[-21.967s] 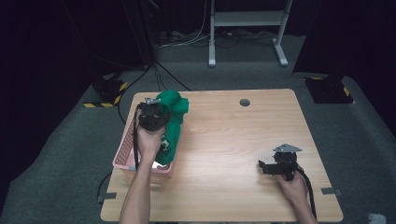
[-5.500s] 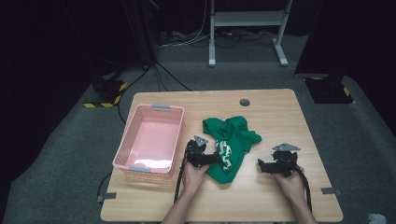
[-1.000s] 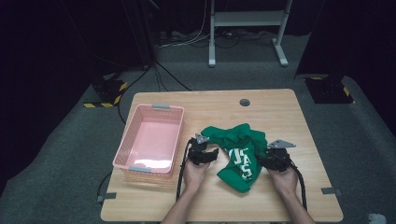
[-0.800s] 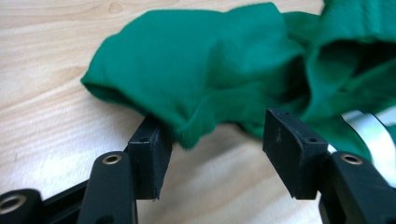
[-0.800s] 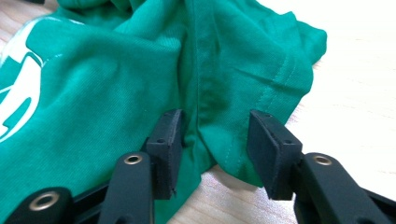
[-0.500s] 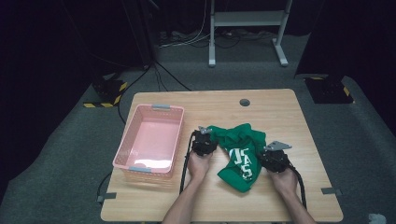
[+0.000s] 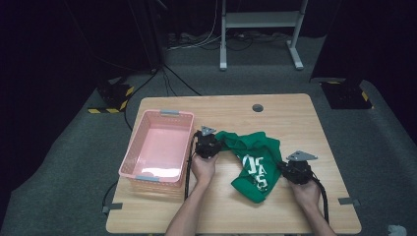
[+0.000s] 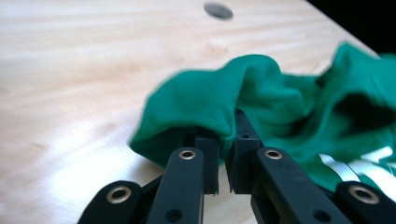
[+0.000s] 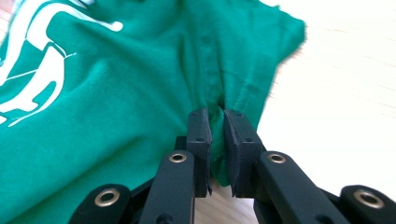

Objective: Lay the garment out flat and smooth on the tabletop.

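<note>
A green T-shirt [image 7: 255, 164] with white print lies crumpled on the wooden table [image 7: 295, 113], between my two hands. My left gripper [image 7: 216, 143] is shut on the shirt's left edge; in the left gripper view a fold of green cloth [image 8: 219, 100] is pinched between the black jaws [image 8: 226, 149], lifted a little off the wood. My right gripper [image 7: 281, 167] has just been closing and is shut on the shirt's right edge; in the right gripper view the jaws [image 9: 217, 126] pinch the green fabric [image 9: 140, 88] beside the white print.
A pink plastic basket [image 7: 135, 152] stands at the table's left side, close to my left hand. A round cable hole [image 7: 257, 107] sits near the far edge. Bare wood stretches beyond and to the right of the shirt. Grey carpet surrounds the table.
Both grippers have closed onto the shirt's edges. My left gripper has risen slightly, lifting the left edge of the cloth; the right hand has stayed where it was.
</note>
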The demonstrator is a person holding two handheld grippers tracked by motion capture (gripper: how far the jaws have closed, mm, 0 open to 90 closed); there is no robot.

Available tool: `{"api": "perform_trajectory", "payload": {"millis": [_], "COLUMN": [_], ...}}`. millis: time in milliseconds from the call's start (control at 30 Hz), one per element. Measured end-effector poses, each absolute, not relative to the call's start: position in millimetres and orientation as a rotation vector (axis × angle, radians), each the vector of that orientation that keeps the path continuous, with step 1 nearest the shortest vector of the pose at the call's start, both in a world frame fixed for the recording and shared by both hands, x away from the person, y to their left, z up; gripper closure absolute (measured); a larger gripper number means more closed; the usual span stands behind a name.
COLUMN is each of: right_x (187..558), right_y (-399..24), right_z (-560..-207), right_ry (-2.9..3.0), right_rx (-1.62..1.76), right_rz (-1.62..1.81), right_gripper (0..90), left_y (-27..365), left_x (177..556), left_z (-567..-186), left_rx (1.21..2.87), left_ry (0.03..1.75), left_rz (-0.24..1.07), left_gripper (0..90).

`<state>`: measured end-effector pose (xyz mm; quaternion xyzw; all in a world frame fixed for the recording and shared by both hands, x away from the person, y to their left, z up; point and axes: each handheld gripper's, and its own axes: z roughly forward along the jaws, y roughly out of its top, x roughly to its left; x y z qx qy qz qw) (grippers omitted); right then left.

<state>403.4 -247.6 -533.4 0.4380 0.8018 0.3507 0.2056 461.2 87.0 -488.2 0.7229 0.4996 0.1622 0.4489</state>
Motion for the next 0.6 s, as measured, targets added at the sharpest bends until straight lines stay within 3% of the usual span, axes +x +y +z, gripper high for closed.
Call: {"api": "perform_trajectory", "payload": {"millis": [267, 433, 600], "right_x": [405, 404, 402], "right_y": [-263, -259, -252], "right_z": [-532, -531, -519], "right_ry": [2.215, 2.203, 2.17], "right_rx": [1.271, 1.283, 1.241], "right_rz": [0.952, 0.963, 1.028], "right_gripper": [80.3, 70.3, 60.7], "left_y": [81, 69, 73], "left_x": [476, 480, 467], "left_z": [-482, -500, -505], "left_rx": [1.817, 1.883, 1.899], "left_ry": [1.247, 1.236, 1.227], "left_rz": [0.435, 0.357, 0.366], "left_gripper": [84.4, 68.7, 55.3]}}
